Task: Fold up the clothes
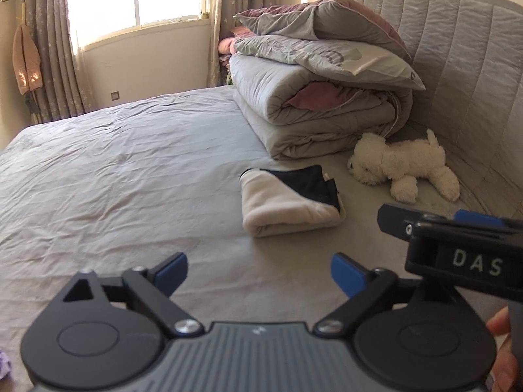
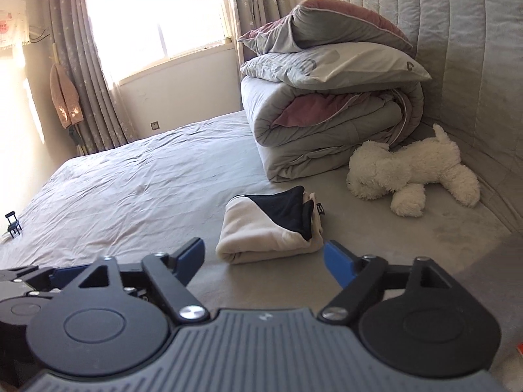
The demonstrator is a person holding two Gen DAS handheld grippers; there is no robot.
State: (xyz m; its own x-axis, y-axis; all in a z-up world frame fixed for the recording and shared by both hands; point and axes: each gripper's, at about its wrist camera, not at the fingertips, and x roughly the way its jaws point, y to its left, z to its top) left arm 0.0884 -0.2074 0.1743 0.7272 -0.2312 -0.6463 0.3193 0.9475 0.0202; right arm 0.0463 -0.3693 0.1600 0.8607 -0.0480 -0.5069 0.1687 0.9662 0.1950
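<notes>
While both tools (image 1: 259,272) (image 2: 264,254) gape empty, "DAS" shows; the garment's (image 2: 271,225) tag seems unreadable.

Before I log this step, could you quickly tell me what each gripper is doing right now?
Left gripper: open, holding nothing.
Right gripper: open, holding nothing; the folded garment lies on the bed beyond it.
</notes>
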